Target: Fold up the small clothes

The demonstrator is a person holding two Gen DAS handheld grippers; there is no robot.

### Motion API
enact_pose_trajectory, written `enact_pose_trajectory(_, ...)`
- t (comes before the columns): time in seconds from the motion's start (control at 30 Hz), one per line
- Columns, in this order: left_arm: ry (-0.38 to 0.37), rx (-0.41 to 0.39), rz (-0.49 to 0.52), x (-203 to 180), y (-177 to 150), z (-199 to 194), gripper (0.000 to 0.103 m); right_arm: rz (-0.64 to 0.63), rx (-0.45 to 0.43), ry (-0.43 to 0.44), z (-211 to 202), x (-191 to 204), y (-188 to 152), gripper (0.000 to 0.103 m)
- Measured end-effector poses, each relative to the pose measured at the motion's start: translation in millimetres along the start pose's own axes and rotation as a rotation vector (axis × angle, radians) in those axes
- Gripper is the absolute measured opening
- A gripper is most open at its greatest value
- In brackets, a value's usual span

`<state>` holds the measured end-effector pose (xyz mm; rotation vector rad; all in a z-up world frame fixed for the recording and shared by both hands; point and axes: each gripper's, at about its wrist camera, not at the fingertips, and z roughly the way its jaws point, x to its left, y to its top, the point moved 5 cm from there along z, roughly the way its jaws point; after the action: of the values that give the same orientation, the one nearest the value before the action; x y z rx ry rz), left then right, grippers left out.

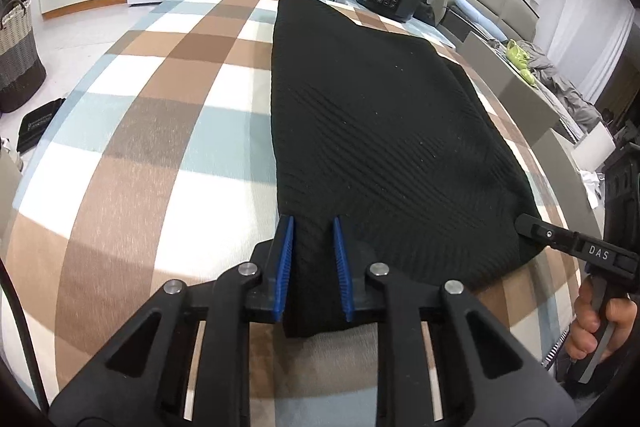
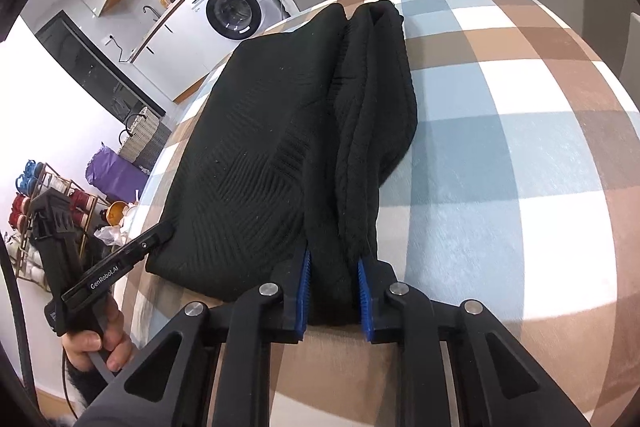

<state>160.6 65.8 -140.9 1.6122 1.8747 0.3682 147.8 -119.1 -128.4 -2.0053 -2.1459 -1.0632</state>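
Both my left gripper (image 1: 314,227) and right gripper (image 2: 334,263) clench the knit's (image 1: 380,131) near corners; it's soft, thick, floppy.

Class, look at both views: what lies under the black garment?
The checked cloth lies under the black garment, showing all around it. The part beneath is covered, so anything else there cannot be seen.

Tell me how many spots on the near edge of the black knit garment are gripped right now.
2. The left gripper clamps the near-left corner of the black knit garment; the right gripper clamps the near-right corner, where the fabric bunches in folds. The far edge is free.
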Motion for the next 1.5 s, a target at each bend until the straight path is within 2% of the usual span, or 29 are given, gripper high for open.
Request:
enact_pose_trajectory(0.23,0.035,-0.012,0.029,1,31,23,0.017,-0.004,-0.017,-0.034,17,6,21,0.019)
enact_pose_trajectory(0.4,0.026,-0.013,0.014,5,46,34,0.017,-0.005,-0.025,-0.041,24,6,32,0.020)
enact_pose_trajectory(0.5,0.019,-0.014,0.011,7,47,33,0.018,0.004,-0.028,-0.023,22,1,31,0.023)
enact_pose_trajectory(0.6,0.021,-0.019,0.008,10,45,27,0.018,0.007,-0.045,-0.035,14,-4,29,0.031)
enact_pose_trajectory(0.67,0.027,-0.028,0.015,10,43,20,0.025,-0.019,-0.071,-0.057,5,-1,28,0.042)
enact_pose_trajectory(0.7,0.036,-0.038,0.023,10,42,14,0.029,-0.037,-0.087,-0.070,0,1,28,0.044)
enact_pose_trajectory(0.77,0.052,-0.065,0.041,9,40,3,0.048,-0.073,-0.115,-0.084,-8,4,30,0.050)
enact_pose_trajectory(0.8,0.058,-0.086,0.049,8,39,-5,0.051,-0.089,-0.130,-0.088,-13,6,29,0.055)
enact_pose_trajectory(0.83,0.059,-0.106,0.056,7,38,-12,0.058,-0.095,-0.138,-0.090,-16,7,29,0.067)
enact_pose_trajectory(0.87,0.059,-0.123,0.061,6,38,-18,0.066,-0.103,-0.151,-0.091,-20,8,29,0.075)
enact_pose_trajectory(0.93,0.071,-0.156,0.075,4,36,-30,0.078,-0.128,-0.181,-0.079,-28,11,28,0.085)
enact_pose_trajectory(0.97,0.076,-0.175,0.084,3,35,-36,0.082,-0.146,-0.189,-0.077,-31,13,27,0.091)
enact_pose_trajectory(1.07,0.079,-0.211,0.104,1,32,-47,0.084,-0.221,-0.235,-0.089,-42,21,24,0.101)
enact_pose_trajectory(1.13,0.089,-0.225,0.111,-1,30,-52,0.088,-0.268,-0.270,-0.106,-48,27,22,0.103)
enact_pose_trajectory(1.23,0.098,-0.256,0.117,-2,28,-59,0.102,-0.314,-0.309,-0.090,-55,35,18,0.103)
enact_pose_trajectory(1.3,0.101,-0.302,0.122,-3,26,-65,0.102,-0.331,-0.333,-0.076,-57,37,17,0.103)
enact_pose_trajectory(1.5,0.094,-0.372,0.116,0,22,-75,0.102,-0.339,-0.395,-0.083,-55,36,16,0.103)
